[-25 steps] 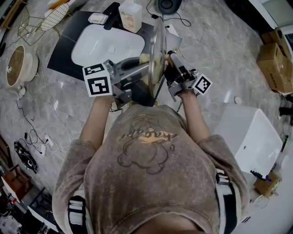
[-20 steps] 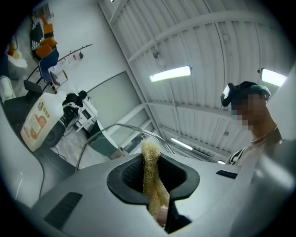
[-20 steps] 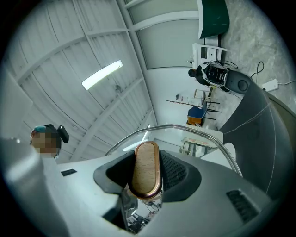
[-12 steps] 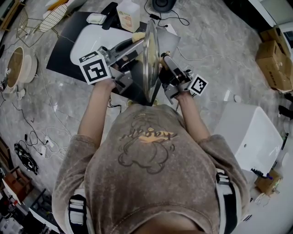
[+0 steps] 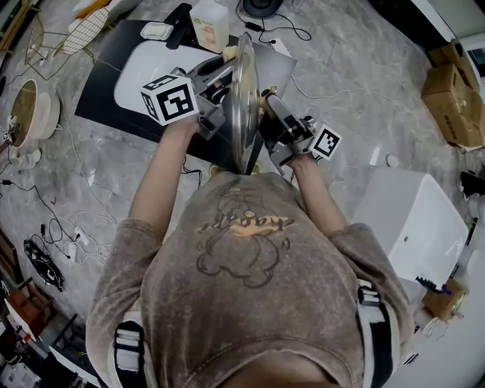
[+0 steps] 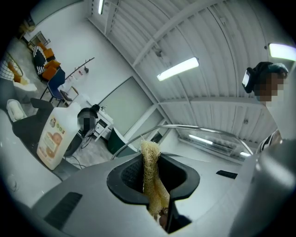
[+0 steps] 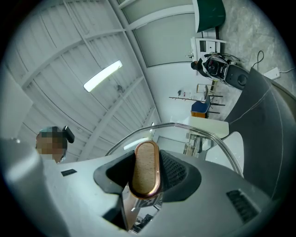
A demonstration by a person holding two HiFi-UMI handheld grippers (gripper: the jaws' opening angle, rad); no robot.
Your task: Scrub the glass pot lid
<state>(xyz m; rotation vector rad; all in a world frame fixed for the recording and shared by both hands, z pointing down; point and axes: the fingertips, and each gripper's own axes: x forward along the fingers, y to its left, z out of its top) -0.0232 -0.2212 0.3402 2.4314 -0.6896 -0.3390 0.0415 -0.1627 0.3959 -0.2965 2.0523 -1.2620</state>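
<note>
The glass pot lid (image 5: 243, 98) stands on edge in front of the person, above the black mat. My right gripper (image 5: 268, 108) is on its right side, shut on the lid's wooden, copper-rimmed handle (image 7: 145, 168), with the lid's rim (image 7: 194, 131) arching behind it. My left gripper (image 5: 218, 76) is on the lid's left side, shut on a pale loofah scrubber (image 6: 151, 173) that sticks out past the jaws towards the lid's rim (image 6: 199, 128). The scrubber's tip (image 5: 229, 52) lies at the lid's far part. Actual contact with the glass is hidden.
A white basin (image 5: 144, 72) sits on a black mat (image 5: 98, 91) beyond the lid, with a detergent bottle (image 5: 210, 23) behind it. A white box (image 5: 413, 227) stands at the right, cardboard boxes (image 5: 455, 91) further off. Cables trail across the marble floor at left.
My left gripper has slid with the scrubber along the lid's left face, away from the person towards the lid's far rim. The right gripper and the lid have stayed nearly still.
</note>
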